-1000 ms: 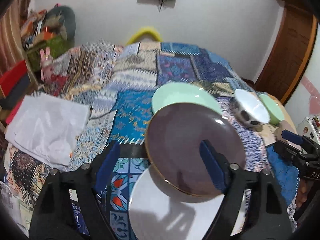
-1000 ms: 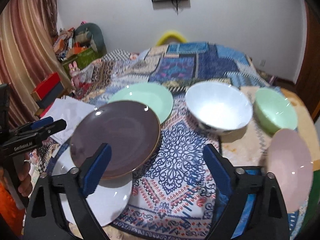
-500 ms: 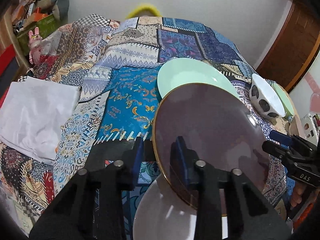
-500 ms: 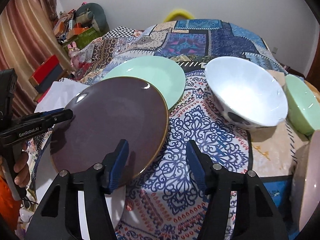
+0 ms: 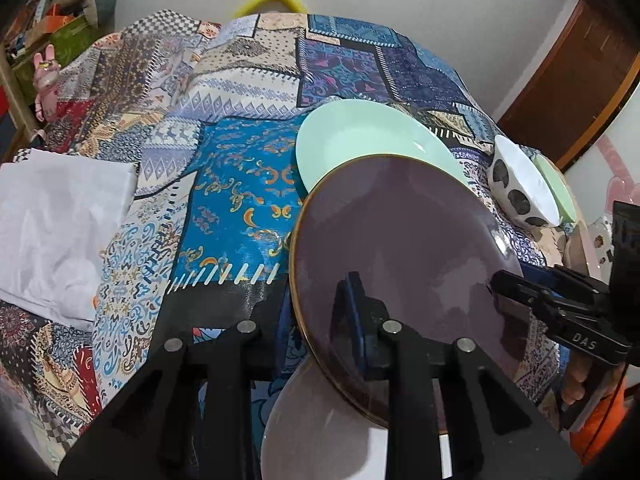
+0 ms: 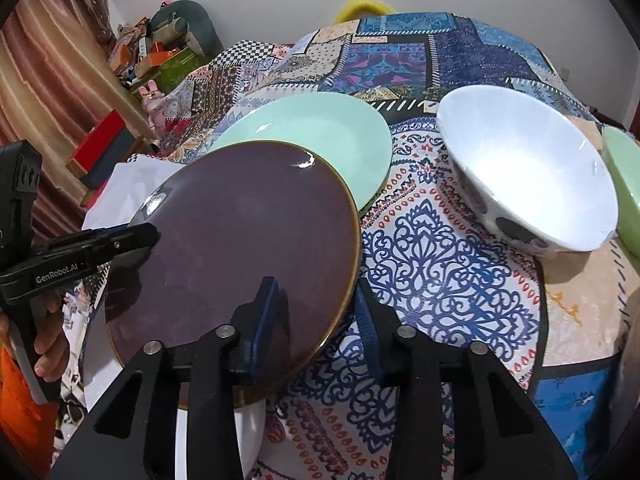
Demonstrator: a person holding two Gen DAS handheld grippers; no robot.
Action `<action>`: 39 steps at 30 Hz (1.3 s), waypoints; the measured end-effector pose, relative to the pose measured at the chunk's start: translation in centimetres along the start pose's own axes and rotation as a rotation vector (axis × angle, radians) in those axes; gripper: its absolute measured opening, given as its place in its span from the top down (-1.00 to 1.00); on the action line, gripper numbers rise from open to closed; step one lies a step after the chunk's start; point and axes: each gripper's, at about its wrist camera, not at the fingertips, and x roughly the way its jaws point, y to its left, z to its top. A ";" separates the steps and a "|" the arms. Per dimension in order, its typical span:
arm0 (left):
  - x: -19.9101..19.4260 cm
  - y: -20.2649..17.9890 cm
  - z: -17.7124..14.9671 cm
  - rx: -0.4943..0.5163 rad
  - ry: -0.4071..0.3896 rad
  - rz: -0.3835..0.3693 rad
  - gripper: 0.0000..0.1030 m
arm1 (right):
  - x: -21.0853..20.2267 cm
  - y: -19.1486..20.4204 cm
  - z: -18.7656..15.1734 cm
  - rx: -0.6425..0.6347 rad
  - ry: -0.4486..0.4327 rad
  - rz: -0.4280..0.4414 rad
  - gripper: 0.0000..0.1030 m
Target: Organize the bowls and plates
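A dark purple plate [image 5: 400, 240] with a gold rim is held tilted above a white plate [image 5: 320, 428]. My left gripper [image 5: 320, 320] is shut on its near rim, one pad on top, one beneath. My right gripper [image 6: 316, 316] is shut on the opposite rim of the purple plate [image 6: 248, 256]. A mint green plate [image 6: 320, 136] lies behind it. A white bowl [image 6: 528, 168] with dark spots outside and a green bowl [image 6: 624, 184] sit at the right. The white plate [image 6: 212, 440] shows under the purple one.
The plates rest on a bed with a patchwork cover [image 5: 240, 184]. A white folded cloth [image 5: 60, 224] lies at the left. A pink dish edge [image 6: 634, 320] is at the far right. Clutter and a curtain [image 6: 48, 80] stand at the left wall.
Both grippers have closed from wide open onto opposite rims of the purple plate. Both cameras have moved closer to the plate.
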 end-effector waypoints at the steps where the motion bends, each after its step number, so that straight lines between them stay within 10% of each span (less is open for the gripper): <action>1: 0.1 0.1 0.1 0.001 0.005 -0.007 0.50 | 0.1 -0.1 0.0 0.008 0.003 0.006 0.35; 39: -5.6 -7.3 -2.0 0.081 -0.061 -0.028 0.50 | -8.0 -1.6 -2.0 0.038 -0.108 0.005 0.37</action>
